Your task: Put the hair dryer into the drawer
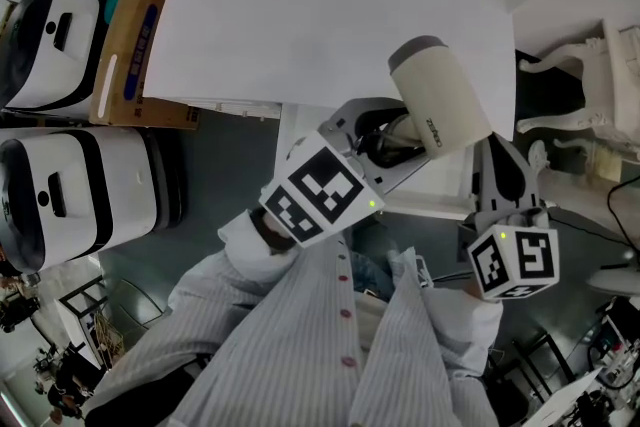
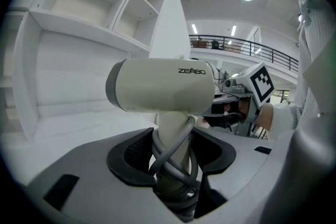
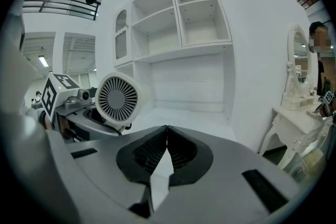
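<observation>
A cream hair dryer [image 1: 440, 105] with a grey front ring is held up over the white cabinet top [image 1: 330, 15]. My left gripper [image 1: 400, 140] is shut on its handle. In the left gripper view the hair dryer [image 2: 163, 86] stands upright, with its grey cord [image 2: 176, 157] wound round the handle between the jaws of the left gripper [image 2: 173, 141]. My right gripper [image 1: 497, 157] hovers just right of it, apart from it. In the right gripper view the right gripper [image 3: 167, 131] is shut on nothing, and the hair dryer's rear grille [image 3: 118, 98] faces it. No open drawer shows.
White open shelves [image 3: 178, 18] rise behind the cabinet top. A white dressing table [image 1: 590, 85] with a mirror [image 3: 296, 68] stands to the right. On the floor at left are a cardboard box [image 1: 135, 55] and two white-and-black machines [image 1: 70, 195].
</observation>
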A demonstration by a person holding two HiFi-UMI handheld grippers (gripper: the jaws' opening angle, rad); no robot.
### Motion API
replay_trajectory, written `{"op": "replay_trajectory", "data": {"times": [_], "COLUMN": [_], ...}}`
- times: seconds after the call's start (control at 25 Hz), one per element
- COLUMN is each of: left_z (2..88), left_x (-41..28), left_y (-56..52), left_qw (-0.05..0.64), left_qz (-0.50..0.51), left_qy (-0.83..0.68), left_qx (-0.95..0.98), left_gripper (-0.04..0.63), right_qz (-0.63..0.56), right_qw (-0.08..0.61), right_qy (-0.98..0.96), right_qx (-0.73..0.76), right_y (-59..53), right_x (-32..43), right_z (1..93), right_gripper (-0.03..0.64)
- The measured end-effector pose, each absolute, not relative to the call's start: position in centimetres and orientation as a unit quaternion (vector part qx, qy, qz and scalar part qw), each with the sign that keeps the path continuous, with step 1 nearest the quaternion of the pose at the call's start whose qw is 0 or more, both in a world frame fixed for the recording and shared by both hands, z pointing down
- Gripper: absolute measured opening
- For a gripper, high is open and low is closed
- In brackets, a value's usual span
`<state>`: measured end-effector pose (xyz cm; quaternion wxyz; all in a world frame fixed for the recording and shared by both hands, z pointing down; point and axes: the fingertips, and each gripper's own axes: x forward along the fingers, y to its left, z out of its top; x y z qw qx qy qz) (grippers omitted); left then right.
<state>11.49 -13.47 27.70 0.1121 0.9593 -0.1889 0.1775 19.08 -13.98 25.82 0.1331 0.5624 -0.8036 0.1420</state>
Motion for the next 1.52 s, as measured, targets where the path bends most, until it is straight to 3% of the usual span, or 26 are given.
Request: {"op": "replay_trajectory", "data": {"times": [0.84,1.52], "left_z": [41.3,54.6], "left_x": [12.8,13.1], "left_y": [-10.4,-6.0], "left_qw": [0.147,0.147], "left_qz": [0.322,0.429], "left_qy": [-0.098,-0.005], "left_qx": [0.930,0.891], "left_gripper": [0.216,0.216], "right_qz": [0.229,0.264], "right_qw": [0.192,0.198], "right_qy": [-0.764,-0.742], "right_qx": [0.571,0.584], "right_y": [-11.9,-11.0], "right_x": [22.2,23.0], "right_z": [35.6,40.6], "right_gripper": [0.011,0.012]}}
